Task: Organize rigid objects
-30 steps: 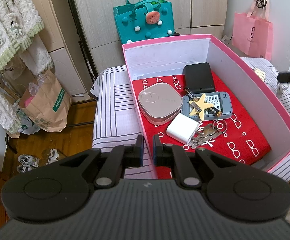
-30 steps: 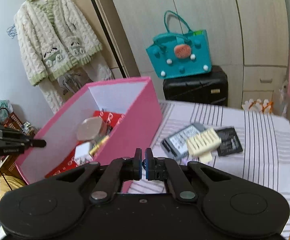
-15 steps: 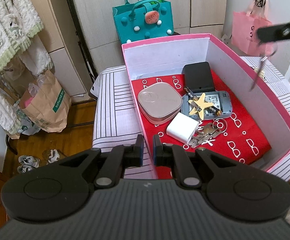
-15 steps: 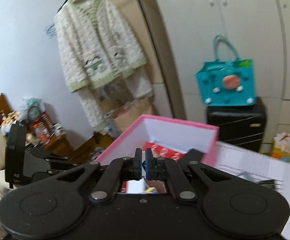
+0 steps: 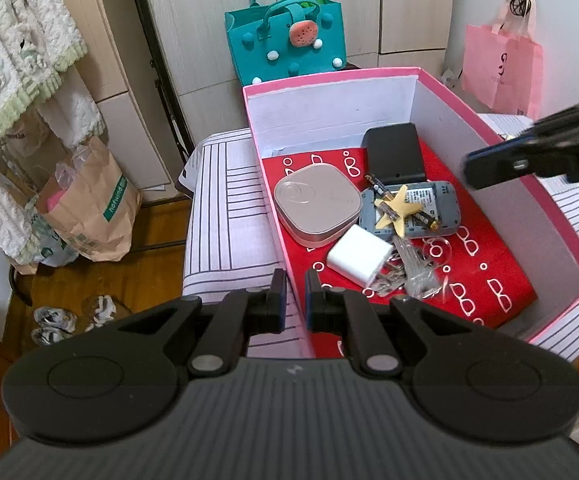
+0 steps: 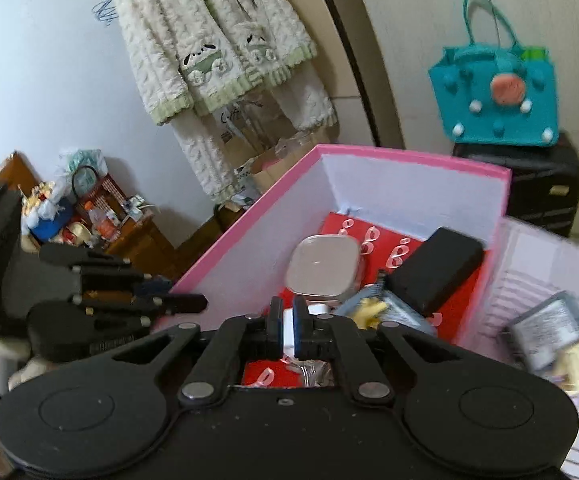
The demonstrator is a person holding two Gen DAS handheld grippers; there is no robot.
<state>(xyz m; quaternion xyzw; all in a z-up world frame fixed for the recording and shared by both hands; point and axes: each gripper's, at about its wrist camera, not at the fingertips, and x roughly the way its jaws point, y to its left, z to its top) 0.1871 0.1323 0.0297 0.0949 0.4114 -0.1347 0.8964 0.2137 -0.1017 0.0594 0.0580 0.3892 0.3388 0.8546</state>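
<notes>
Dropping a small item into the pink box

The right gripper (image 6: 286,320), jaws just parting with nothing visible between them, hangs over the pink box (image 5: 529,184); the left gripper (image 5: 295,294) pinches the box's near corner. Next, likely the grey device (image 6: 545,330) on the striped table's right edge.

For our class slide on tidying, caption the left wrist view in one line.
Left gripper clamps the pink box wall; white charger, star, black case lie inside.

Looks like a home bedroom w/ storage: fluffy cardigan (image 6: 213,44) hung on wall, pale wardrobe doors (image 5: 393,4), teal felt bag (image 5: 285,40) on black suitcase (image 6: 545,188), pink tote (image 5: 501,68), paper bag (image 5: 89,208) & shoes (image 5: 73,314) on wood floor.
</notes>
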